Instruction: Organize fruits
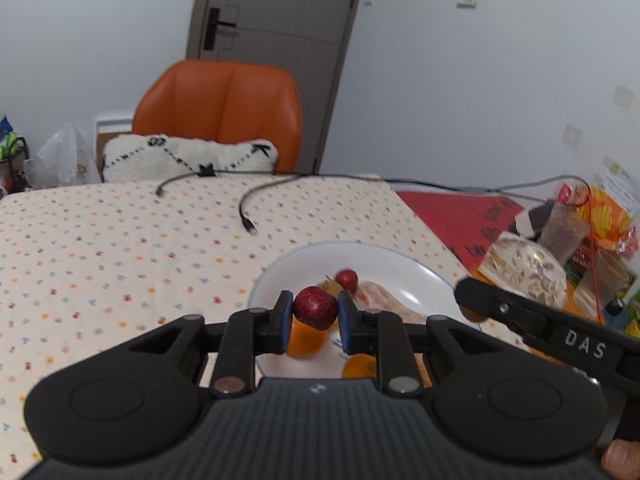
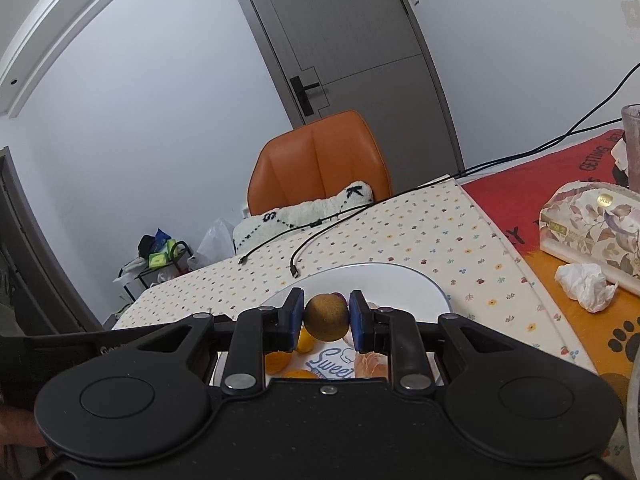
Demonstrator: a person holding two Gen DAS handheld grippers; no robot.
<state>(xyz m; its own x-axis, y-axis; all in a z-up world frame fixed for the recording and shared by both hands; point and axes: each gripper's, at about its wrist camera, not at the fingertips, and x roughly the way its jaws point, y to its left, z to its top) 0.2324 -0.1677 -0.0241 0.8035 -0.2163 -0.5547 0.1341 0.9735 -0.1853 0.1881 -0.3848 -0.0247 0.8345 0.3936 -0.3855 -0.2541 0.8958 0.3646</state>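
My left gripper (image 1: 315, 309) is shut on a dark red strawberry-like fruit (image 1: 315, 307), held above a white plate (image 1: 384, 258). On that plate lie a small red fruit (image 1: 346, 277), a pale peeled piece (image 1: 380, 296) and orange fruits (image 1: 305, 338). In the right wrist view my right gripper (image 2: 326, 317) is shut on a round brownish-yellow fruit (image 2: 326, 317) over the same plate (image 2: 400, 280), with orange pieces (image 2: 277, 361) and a peeled piece (image 2: 372, 364) below it. The right gripper's black arm (image 1: 560, 332) crosses the left view at right.
The plate stands on a dotted cream cloth (image 1: 120, 248) with two loose cables (image 1: 246, 216). An orange chair (image 1: 218, 104) with a white cushion stands behind the table. A floral tissue box (image 2: 592, 224), crumpled tissue (image 2: 586, 284) and snack bags (image 1: 600, 216) crowd the right side.
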